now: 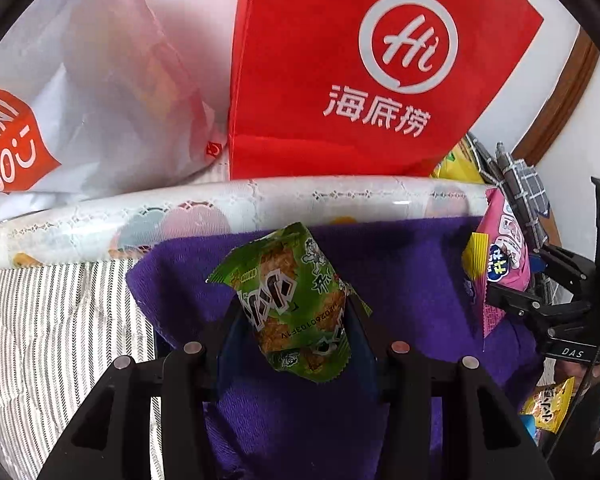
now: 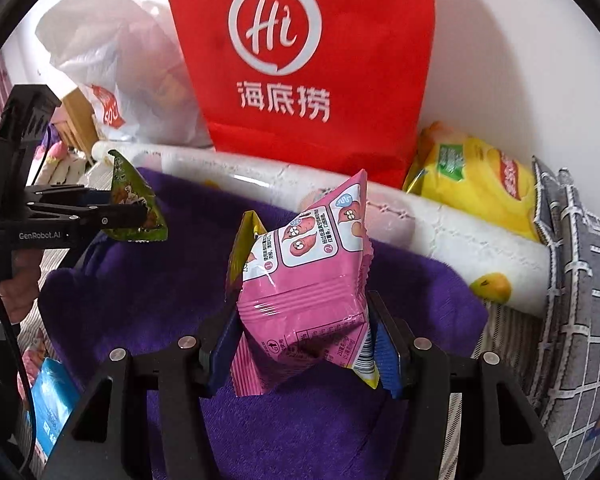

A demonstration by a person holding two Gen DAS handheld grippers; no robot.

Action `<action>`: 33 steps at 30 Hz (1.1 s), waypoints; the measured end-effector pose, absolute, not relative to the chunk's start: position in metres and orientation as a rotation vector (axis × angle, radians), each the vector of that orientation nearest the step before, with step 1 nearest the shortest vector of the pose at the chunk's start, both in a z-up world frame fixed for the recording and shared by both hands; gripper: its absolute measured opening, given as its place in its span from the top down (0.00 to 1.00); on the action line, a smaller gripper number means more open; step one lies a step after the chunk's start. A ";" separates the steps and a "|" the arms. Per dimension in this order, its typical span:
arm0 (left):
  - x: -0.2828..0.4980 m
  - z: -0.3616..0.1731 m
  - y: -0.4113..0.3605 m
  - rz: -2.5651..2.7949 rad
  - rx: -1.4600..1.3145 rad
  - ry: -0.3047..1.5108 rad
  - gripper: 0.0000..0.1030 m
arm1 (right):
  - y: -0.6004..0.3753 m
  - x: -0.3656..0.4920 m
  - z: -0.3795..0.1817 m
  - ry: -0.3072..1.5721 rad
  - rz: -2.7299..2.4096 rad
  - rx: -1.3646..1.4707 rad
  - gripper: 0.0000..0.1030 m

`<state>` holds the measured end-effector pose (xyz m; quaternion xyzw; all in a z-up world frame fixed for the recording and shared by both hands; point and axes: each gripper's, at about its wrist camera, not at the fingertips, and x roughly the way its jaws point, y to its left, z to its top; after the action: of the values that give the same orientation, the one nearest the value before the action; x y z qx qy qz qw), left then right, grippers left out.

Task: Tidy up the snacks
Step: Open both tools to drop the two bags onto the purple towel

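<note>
Black gripper frames fill the bottom of both wrist views, w/ a purple cloth spread beneath them. Left gripper is clamped on a green snack packet: packet sits squarely between the jaws, pinched at its lower half, top end sticking up toward 12 o'clock. From the right wrist view that same left gripper shows at 9 o'clock, green packet nipped at its tip. Right gripper grips a pink snack packet, held at the bottom seam, rest standing up to 12 o'clock; a yellow-edged wrapper shows just behind it, can't tell if it's a separate pack. In the left view the right gripper is at 3 o'clock w/ the pink packet. Beyond the cloth at 12 o'clock: rolled patterned white sheet, then a red bag and a white plastic bag to its left. Yellow snack bag lies at 2 o'clock beside a grey checked cushion.
</note>
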<state>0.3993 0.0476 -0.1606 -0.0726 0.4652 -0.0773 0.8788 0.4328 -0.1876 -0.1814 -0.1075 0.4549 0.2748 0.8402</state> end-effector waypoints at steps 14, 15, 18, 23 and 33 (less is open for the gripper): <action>0.404 -0.168 0.037 -0.204 -0.146 1.019 0.50 | -0.203 0.420 -0.145 0.882 0.503 -0.243 0.21; 0.403 -0.165 0.037 -0.201 -0.148 1.013 0.40 | -0.207 0.416 -0.138 0.861 0.472 -0.234 0.21; 0.397 -0.154 0.038 -0.186 -0.144 0.977 0.25 | -0.220 0.403 -0.125 0.818 0.395 -0.190 0.21; 0.384 -0.131 0.038 -0.175 -0.148 0.922 0.25 | -0.238 0.369 -0.108 0.766 0.304 -0.139 0.21; 0.330 -0.091 0.030 -0.157 -0.131 0.803 0.25 | -0.267 0.289 -0.104 0.775 0.194 -0.093 0.23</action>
<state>0.3297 0.0301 -0.0907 -0.0634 0.3900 -0.0762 0.9154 0.2887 -0.2673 -0.1035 -0.0453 0.3773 0.0946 0.9201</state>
